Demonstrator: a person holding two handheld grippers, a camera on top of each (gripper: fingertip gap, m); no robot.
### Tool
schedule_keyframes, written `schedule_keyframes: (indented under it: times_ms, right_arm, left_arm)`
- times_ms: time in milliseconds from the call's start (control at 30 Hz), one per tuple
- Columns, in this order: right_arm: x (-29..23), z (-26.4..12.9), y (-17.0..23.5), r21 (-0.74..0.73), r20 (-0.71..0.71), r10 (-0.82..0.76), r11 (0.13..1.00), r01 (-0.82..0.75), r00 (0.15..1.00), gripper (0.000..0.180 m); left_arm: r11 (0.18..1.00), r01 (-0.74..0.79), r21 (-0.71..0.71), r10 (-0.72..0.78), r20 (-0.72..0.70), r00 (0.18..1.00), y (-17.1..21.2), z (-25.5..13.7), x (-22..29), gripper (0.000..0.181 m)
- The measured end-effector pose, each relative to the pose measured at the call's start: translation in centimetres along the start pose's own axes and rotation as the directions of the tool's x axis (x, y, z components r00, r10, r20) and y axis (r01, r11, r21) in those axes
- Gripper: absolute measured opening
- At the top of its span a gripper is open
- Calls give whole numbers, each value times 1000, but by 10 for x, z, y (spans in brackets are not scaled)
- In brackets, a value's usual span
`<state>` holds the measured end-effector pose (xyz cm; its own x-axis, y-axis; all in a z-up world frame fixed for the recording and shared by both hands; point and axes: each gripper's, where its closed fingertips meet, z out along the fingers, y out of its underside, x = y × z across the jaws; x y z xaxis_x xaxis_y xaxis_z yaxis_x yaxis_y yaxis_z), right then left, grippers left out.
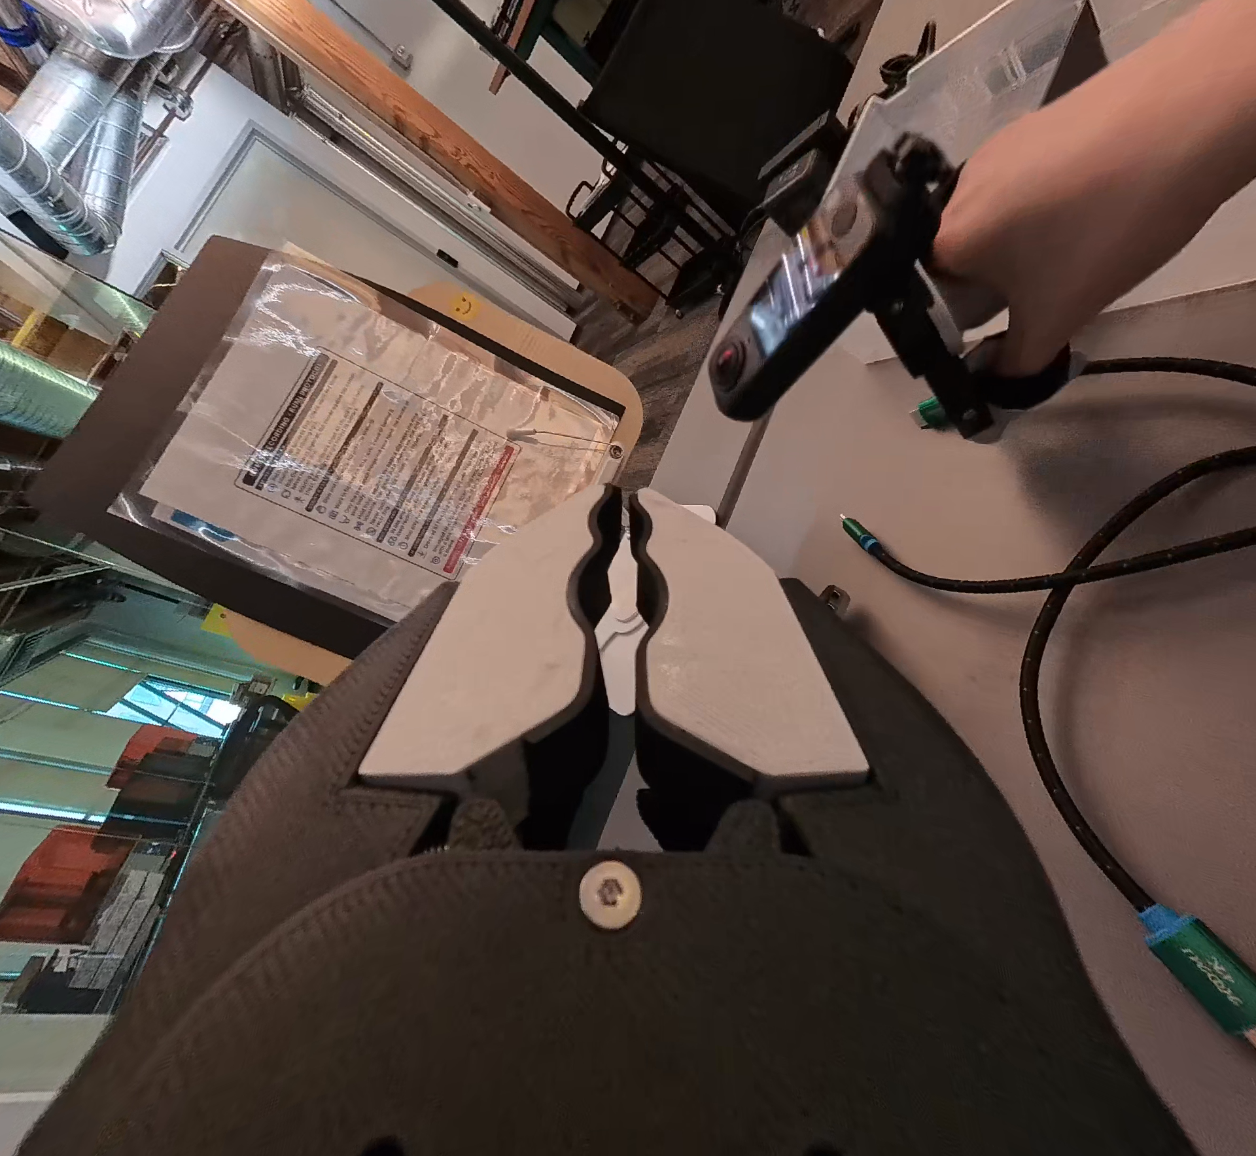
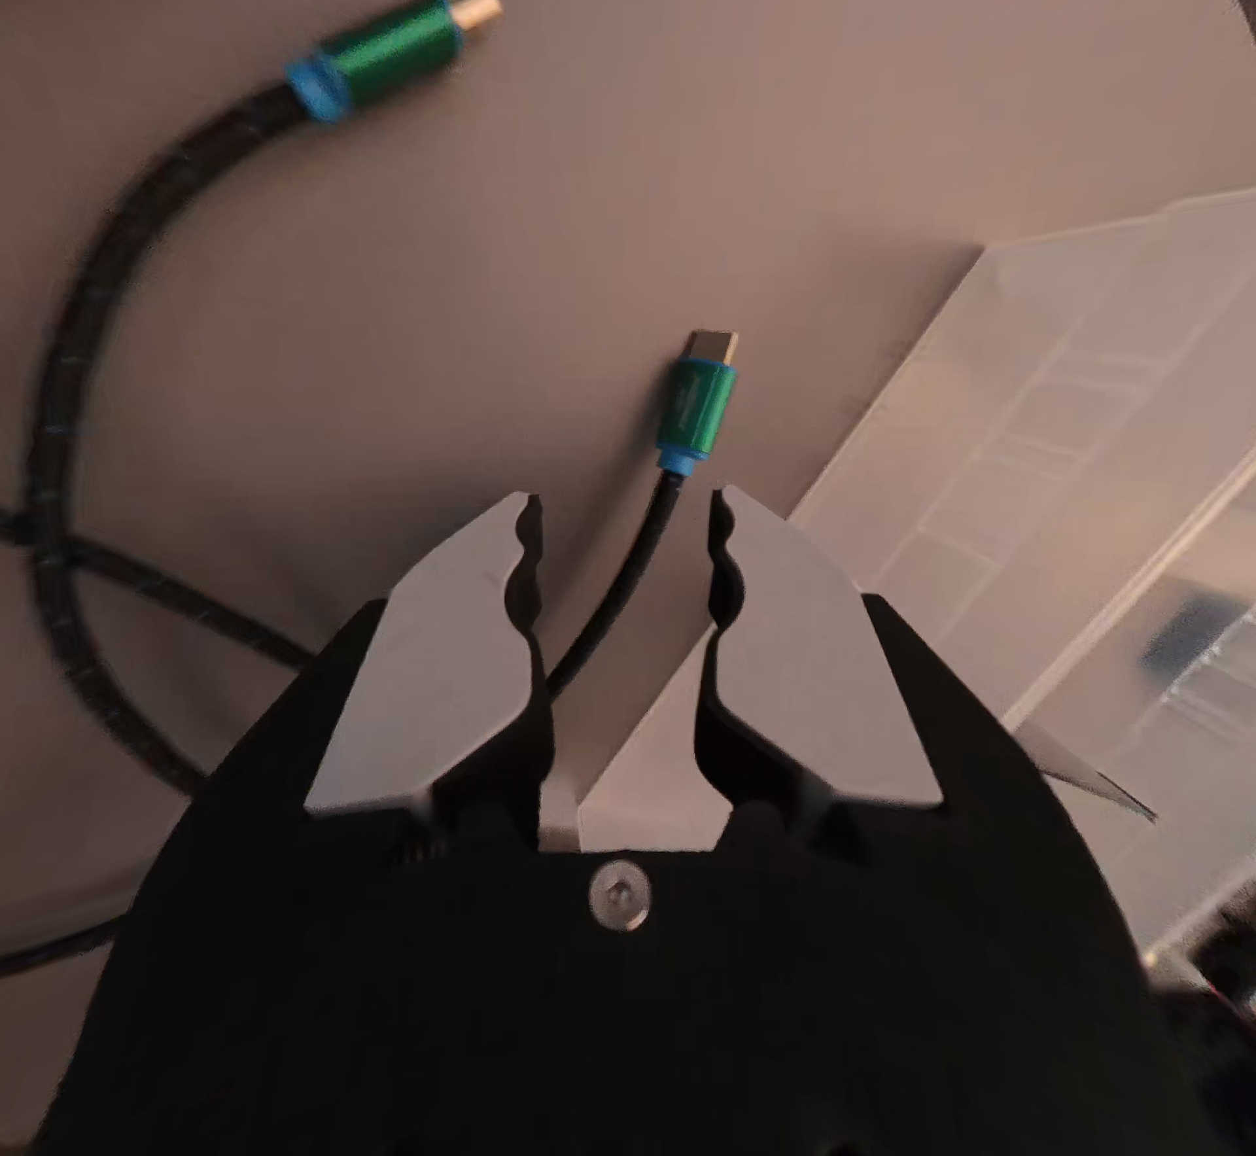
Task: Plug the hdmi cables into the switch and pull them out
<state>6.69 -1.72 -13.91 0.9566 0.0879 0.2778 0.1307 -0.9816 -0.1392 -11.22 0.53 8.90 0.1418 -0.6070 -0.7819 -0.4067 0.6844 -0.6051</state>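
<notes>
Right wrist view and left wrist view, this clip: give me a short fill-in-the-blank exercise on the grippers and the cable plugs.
1. The right gripper is ____, with nothing between its fingers.
2. The left gripper has its fingertips nearly touching, so it is ____.
3. The small plug beyond the right gripper's tips has a ____ metal shell with a blue collar.
4. The larger plug lies on the ____, unplugged.

Missing words: open; shut; green; table

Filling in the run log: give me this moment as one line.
left claw: shut, empty, raised | right claw: open over thin cable | green plugs: loose on table | switch: unseen
</notes>
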Motion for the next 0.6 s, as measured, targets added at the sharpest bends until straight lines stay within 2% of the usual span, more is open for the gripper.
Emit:
schedule_keyframes:
  times_ms: [33, 133, 300, 367, 467, 533, 600]
  right_arm:
    - [5, 4, 4, -31, -33, 2, 1000, -3, 999, 48]
    - [5, 14, 14, -96, -25, 9, 995, -12, 1000, 48]
    - [2, 17, 14, -94, 38, -37, 995, 40, 999, 20]
    - [-2, 3, 2, -4, 92, -54, 998, 55, 994, 9]
    - [-5, -45, -24, 248, 126, -129, 964, 94, 984, 7]
    - [-10, -92, -38, 443, 91, -234, 880, 171, 968, 7]
    - [-17, -141, -44, 608, -5, -325, 750, 260, 946, 7]
  left_arm:
    - [1000, 0, 1, 0, -2, 1000, 0, -1, 0, 1]
    - [1000, -6, -1, 6, 2, 1000, 0, -2, -2, 1]
    - [1000, -3, 6, 3, 29, 1000, -2, -8, -10, 2]
    - [1000, 19, 11, -19, 48, 999, -1, -12, -18, 2]
    - [993, 110, 37, -112, 31, 993, 2, -18, -27, 4]
    - [979, 200, 45, -198, -45, 979, 6, -19, -26, 12]
    - [962, 265, 64, -255, -127, 958, 6, -17, -19, 24]
